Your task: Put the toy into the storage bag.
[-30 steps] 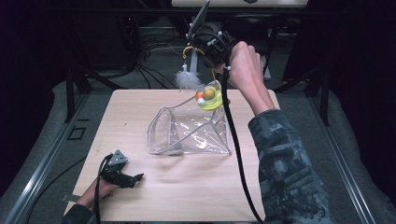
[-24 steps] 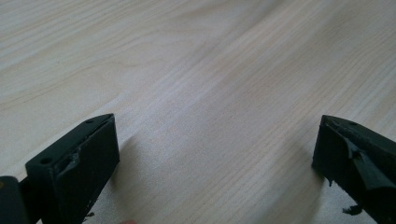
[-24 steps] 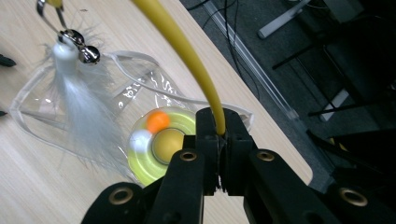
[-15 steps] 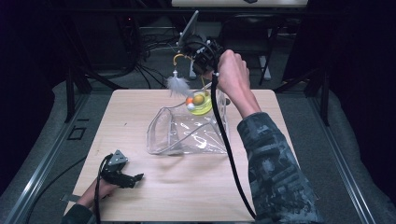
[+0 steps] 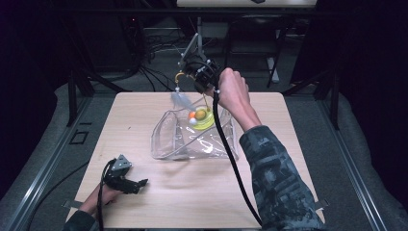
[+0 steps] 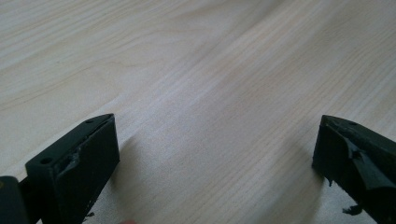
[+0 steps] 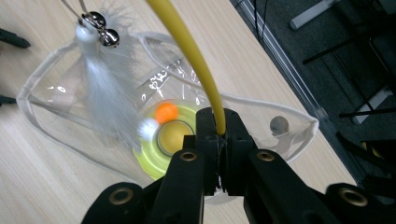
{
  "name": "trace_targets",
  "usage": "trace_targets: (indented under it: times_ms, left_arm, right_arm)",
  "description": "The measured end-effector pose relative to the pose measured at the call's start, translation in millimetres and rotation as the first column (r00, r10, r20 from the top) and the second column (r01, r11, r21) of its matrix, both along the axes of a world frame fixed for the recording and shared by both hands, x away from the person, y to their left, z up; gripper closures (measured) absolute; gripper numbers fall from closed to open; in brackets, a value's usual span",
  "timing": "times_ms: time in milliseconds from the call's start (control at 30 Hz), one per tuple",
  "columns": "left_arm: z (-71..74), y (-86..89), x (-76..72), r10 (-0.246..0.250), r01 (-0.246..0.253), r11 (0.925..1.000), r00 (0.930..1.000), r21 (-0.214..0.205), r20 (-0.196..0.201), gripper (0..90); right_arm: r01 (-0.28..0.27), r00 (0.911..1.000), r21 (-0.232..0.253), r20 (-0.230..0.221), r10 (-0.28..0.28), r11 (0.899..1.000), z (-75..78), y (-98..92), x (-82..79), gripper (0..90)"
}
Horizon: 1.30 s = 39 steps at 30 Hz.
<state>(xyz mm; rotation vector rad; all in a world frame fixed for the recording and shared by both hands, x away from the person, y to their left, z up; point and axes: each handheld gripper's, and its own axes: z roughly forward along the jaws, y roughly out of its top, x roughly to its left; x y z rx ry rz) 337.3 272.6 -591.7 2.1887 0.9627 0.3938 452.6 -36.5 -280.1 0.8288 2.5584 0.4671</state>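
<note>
Pale wood tabletop (image 5: 298, 192), one. Clear plastic bag (image 5: 192, 139), one, white-edged, lying near the middle of the tabletop with its mouth spread open. Cat toy: a round yellow-green base (image 7: 154, 154) with an orange ball (image 7: 166, 112) and a white ball (image 7: 148, 127) on it, seen at the far part of the bag; whether it sits inside the bag or hangs just above it cannot be told. Yellow wand (image 7: 191, 56), curved, rising from the toy; a white feather tuft (image 7: 109, 98) with two small silver bells (image 7: 100, 28) dangles from its upper end over the bag. Right claw (image 7: 218, 135), raised above the far side of the bag, clenched on the yellow wand. Left claw (image 6: 215, 158), resting low at the near left of the tabletop, well apart from the bag, jaws spread wide and holding nothing.
</note>
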Motion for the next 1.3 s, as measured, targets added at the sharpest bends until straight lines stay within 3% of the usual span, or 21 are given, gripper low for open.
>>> trace_targets:
  times_ms: [767,1300]
  left_arm:
    - [0.0,0.0,0.0,0.0,0.0,1.0,1.0,0.001,0.0,0.2]
    - [-0.1,-0.1,0.0,0.0,0.0,1.0,1.0,-0.001,0.001,0.2]
  right_arm:
    - [0.003,0.9951,-0.012,-0.099,-0.004,1.0,-68.6,-15.1,0.8,87.5]
    - [0.023,0.9901,-0.06,-0.137,-0.031,0.998,-98.5,-22.0,1.8,87.2]
